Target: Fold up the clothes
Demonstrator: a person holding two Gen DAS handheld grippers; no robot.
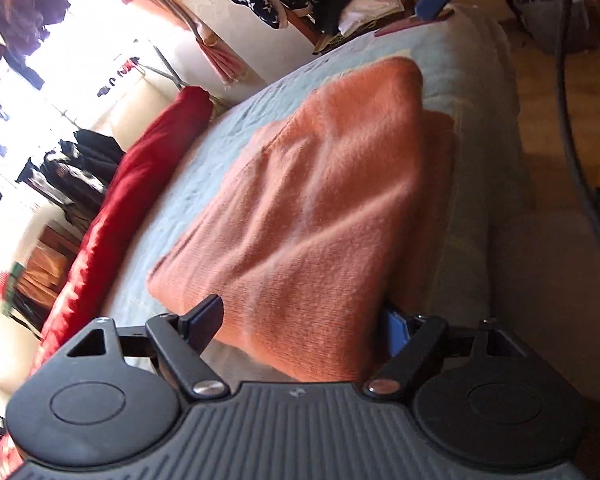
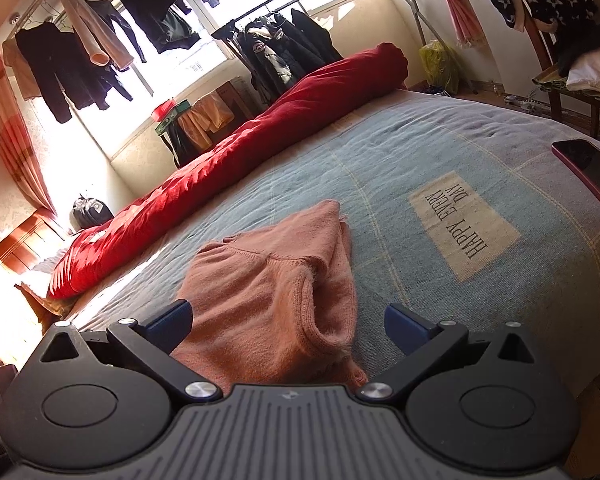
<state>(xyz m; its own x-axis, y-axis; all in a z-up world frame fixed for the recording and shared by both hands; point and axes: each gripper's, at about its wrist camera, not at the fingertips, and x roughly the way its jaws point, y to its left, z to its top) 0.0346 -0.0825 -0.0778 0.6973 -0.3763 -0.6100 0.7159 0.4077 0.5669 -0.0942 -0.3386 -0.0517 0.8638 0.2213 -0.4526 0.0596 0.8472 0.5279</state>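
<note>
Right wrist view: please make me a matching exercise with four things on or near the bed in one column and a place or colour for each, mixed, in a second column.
Things:
1. sweater
2. rolled quilt
3. phone
4. printed label

Descriptions:
A. dark screen in a red case, near the bed's right edge
B. salmon pink, lies between the fingers of the open gripper
C. reads HAPPY EVERY DAY
D. deep red, along the window side of the bed

Pairs: 1-B, 2-D, 3-A, 4-C
</note>
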